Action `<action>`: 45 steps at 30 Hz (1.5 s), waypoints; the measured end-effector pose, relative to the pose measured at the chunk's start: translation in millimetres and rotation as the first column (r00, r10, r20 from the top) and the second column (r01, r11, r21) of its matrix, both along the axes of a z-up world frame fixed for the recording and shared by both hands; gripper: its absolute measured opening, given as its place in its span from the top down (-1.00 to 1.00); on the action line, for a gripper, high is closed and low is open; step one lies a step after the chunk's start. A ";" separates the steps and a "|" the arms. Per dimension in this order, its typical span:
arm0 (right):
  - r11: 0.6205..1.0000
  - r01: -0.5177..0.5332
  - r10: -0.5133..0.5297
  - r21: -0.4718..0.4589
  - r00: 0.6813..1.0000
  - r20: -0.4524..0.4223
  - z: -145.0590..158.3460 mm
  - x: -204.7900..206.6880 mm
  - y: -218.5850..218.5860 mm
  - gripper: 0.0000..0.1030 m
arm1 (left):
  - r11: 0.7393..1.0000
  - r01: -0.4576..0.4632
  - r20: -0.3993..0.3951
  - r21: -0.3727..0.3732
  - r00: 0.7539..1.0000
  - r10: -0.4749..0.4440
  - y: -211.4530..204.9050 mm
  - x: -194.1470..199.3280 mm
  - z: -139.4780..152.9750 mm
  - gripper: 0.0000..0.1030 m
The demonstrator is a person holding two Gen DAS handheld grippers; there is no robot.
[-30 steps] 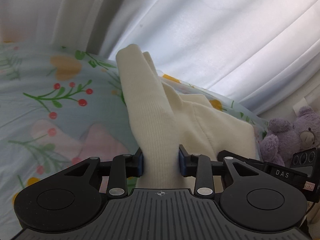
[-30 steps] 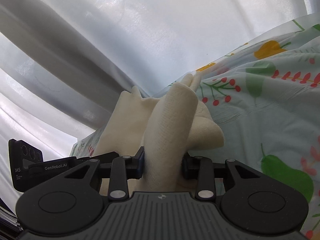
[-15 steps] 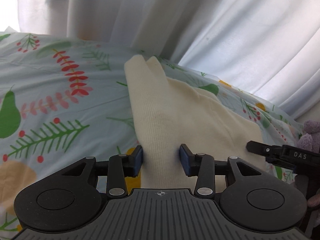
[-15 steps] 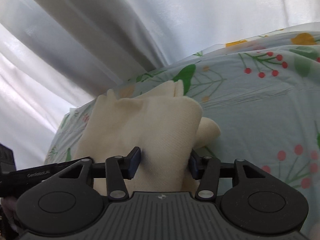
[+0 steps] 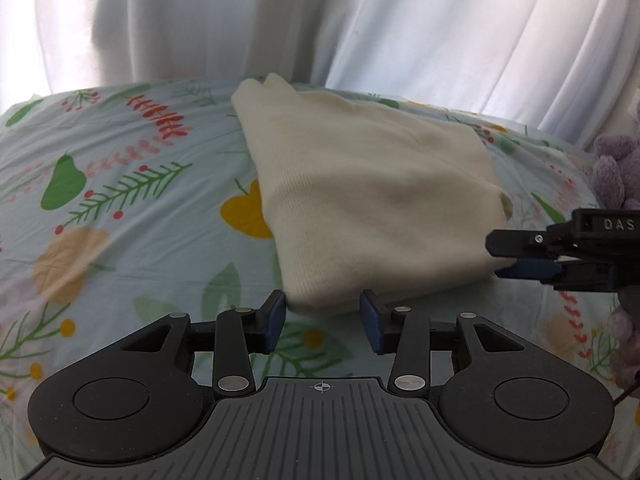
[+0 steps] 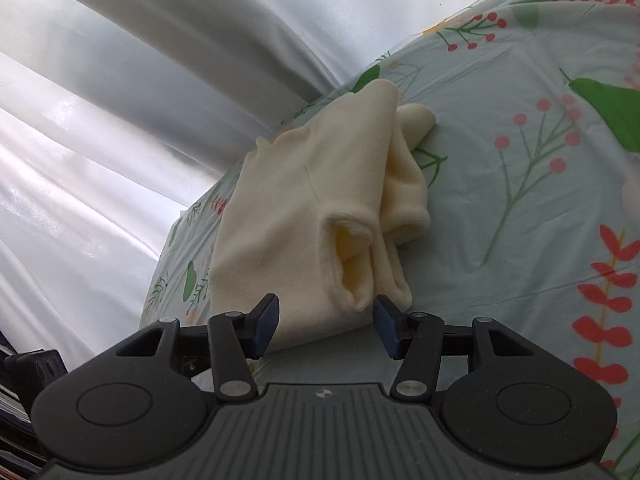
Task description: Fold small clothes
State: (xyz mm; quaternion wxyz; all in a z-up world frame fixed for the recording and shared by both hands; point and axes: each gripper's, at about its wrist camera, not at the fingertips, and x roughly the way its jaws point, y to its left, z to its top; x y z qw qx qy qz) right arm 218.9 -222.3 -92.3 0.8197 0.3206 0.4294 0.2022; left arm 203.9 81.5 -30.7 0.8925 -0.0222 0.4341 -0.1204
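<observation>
- Left claw (image 5: 323, 322): jaws apart, just opened off the garment (image 5: 372, 200); its near corner lies between the pads, unpinched.
- Right claw (image 6: 326, 328): jaws apart, just narrowed; garment edge between, loose.
- Garment lies folded on the floral sheet (image 5: 120, 220); this fold looks done; tidying perhaps remains.

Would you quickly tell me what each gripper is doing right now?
Left gripper: open, jaws just widened, clear of the cream garment.
Right gripper: open, jaws just narrowed slightly, garment's edge between them, not pinched.

bedsheet (image 5: 132, 240) left: free | curtain (image 5: 320, 20) blocks beyond | plush toy (image 5: 616, 176) right edge
</observation>
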 end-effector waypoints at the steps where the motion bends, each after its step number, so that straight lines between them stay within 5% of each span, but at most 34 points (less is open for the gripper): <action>1: 1.000 -0.002 0.002 -0.011 1.000 0.006 -0.6 0.4 2.8 0.19 | 1.000 -0.007 0.004 0.004 1.000 0.007 -0.8 -1.6 -4.0 0.07; 3: 0.999 -0.017 0.018 -0.047 1.000 0.026 -1.4 0.1 8.5 0.38 | 1.000 -0.025 -0.009 0.009 1.000 0.025 -0.4 2.6 -10.6 0.08; 4: 0.998 -0.019 0.021 -0.054 0.999 0.024 -2.4 1.3 10.5 0.68 | 0.999 -0.046 -0.011 0.018 0.999 0.046 0.1 2.9 -13.8 0.11; 6: 0.999 -0.008 0.009 -0.051 1.000 0.021 -1.0 3.1 11.4 0.75 | 0.997 -0.075 -0.008 0.025 0.997 0.075 2.2 6.6 -17.6 0.08; 11: 0.965 0.063 -0.082 0.256 0.995 0.065 11.2 -8.7 -20.9 0.79 | 0.986 -0.167 -0.025 -0.011 0.986 0.167 12.5 6.5 -15.9 0.03; 12: 0.967 0.092 -0.108 0.236 0.993 0.055 7.9 -10.1 -25.9 0.79 | 0.983 -0.182 -0.031 -0.009 0.983 0.181 15.0 5.8 -16.4 0.01; 15: 0.992 0.122 -0.122 -0.021 0.993 -0.007 -7.2 -6.3 -18.6 0.79 | 0.983 -0.179 -0.060 -0.035 0.982 0.177 21.5 4.6 -15.5 0.00; 19: 0.993 0.096 -0.096 -0.067 0.995 0.007 5.5 -8.4 -13.4 0.69 | 0.985 -0.171 -0.076 -0.012 0.983 0.169 31.1 -1.3 -1.9 0.00; 26: 0.954 0.121 -0.048 -0.273 0.965 0.259 66.8 -15.9 -6.1 0.33 | 0.972 -0.228 0.035 -0.064 0.972 0.230 52.9 10.2 40.6 -0.04; 30: 0.929 0.052 0.062 -0.365 0.953 0.295 69.8 19.8 38.0 0.31 | 0.973 -0.227 0.068 -0.045 0.971 0.230 29.1 46.5 37.2 0.02; 33: 0.880 0.013 0.133 -0.474 0.953 0.273 56.7 37.9 68.4 0.34 | 0.981 -0.194 0.030 -0.007 0.980 0.194 10.1 68.7 21.0 -0.01; 36: 0.785 0.051 0.154 -0.618 0.949 0.275 34.9 43.9 79.9 0.53 | 0.981 -0.175 0.050 0.088 0.984 0.171 -2.0 74.5 6.2 -0.20; 37: 0.774 0.076 0.146 -0.629 0.945 0.293 31.1 43.6 75.8 0.56 | 0.981 -0.164 0.062 0.107 0.986 0.158 -2.9 75.4 4.0 -0.30; 39: 0.817 0.069 0.110 -0.573 0.956 0.272 29.8 47.7 58.2 0.50 | 0.984 -0.164 0.046 0.075 0.986 0.161 3.4 76.2 3.7 -0.31; 45: 0.848 0.090 0.066 -0.523 0.960 0.271 56.5 63.1 52.3 0.48 | 0.973 -0.227 -0.008 -0.042 0.974 0.226 24.4 87.0 14.5 -0.20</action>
